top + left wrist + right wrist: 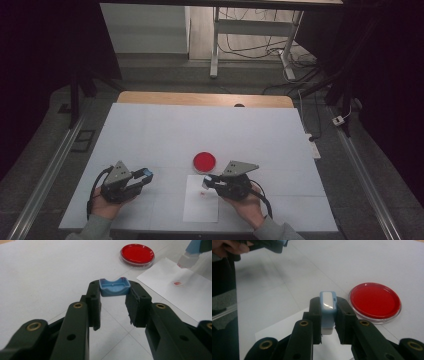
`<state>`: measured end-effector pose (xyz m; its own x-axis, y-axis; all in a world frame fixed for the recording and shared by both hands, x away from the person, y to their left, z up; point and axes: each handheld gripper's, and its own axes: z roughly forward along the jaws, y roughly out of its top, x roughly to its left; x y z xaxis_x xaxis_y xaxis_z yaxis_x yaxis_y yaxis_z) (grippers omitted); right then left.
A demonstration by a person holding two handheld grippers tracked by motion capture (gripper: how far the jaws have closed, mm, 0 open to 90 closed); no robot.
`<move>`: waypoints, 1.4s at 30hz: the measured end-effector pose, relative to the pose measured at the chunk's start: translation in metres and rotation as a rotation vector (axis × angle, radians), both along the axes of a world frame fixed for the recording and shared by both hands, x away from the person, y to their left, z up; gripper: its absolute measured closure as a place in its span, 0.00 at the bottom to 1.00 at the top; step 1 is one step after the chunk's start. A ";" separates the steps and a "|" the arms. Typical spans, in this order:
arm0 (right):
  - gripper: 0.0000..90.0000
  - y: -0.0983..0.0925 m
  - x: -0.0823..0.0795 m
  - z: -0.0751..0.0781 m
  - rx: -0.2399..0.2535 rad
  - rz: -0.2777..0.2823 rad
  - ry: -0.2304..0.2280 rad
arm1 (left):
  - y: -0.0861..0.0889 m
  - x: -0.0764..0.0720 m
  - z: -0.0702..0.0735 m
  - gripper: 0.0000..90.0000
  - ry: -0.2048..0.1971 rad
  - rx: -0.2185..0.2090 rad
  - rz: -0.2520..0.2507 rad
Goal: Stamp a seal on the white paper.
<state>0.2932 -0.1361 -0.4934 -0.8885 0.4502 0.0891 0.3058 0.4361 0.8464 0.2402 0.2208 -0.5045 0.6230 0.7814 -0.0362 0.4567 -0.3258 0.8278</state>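
Left hand-held gripper [113, 305] clamped on blue cap [114, 286], lower left of high view. Right hand-held gripper [327, 322] clamped on blue stamp [328, 311], bottom centre, above white paper [200, 202]; red dish [204, 161] near on tabletop [150, 135].

No legible text, label, brand or number anywhere. Only mark present: small red stamped imprint [177, 283] on white paper sheet [190, 297], too small and blurred to read; same mark appeared as faint red speck [202, 193] in high view. Blue stamp body [327, 311] and blue cap [114, 287] carried no readable lettering.
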 end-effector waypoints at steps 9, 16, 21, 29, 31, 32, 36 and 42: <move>0.85 -0.003 0.002 0.000 0.021 -0.005 0.015 | 0.000 0.000 0.000 0.73 0.000 0.000 -0.002; 0.85 -0.004 0.002 0.001 0.038 -0.005 0.013 | 0.000 0.000 0.000 0.73 0.001 0.001 -0.004; 0.84 -0.007 0.003 0.004 0.049 -0.011 0.009 | -0.001 0.001 -0.001 0.73 0.002 0.003 -0.005; 0.84 -0.010 0.003 0.009 0.071 -0.025 -0.002 | -0.002 0.001 -0.001 0.73 0.004 0.004 -0.006; 0.84 -0.011 0.004 0.010 0.085 -0.030 -0.006 | -0.002 0.001 -0.001 0.73 0.004 0.006 -0.009; 0.84 -0.013 0.004 0.011 0.082 -0.030 -0.004 | -0.002 0.001 -0.002 0.73 0.004 0.006 -0.010; 0.84 -0.015 0.005 0.014 0.100 -0.043 -0.006 | -0.002 0.001 -0.002 0.73 0.007 0.009 -0.013; 0.84 -0.020 0.006 0.019 0.121 -0.056 -0.015 | -0.003 0.001 -0.002 0.73 0.007 0.008 -0.014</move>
<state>0.2990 -0.1559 -0.4740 -0.8637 0.4863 0.1329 0.3141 0.3129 0.8963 0.2413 0.2177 -0.5065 0.6335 0.7730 -0.0346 0.4580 -0.3386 0.8219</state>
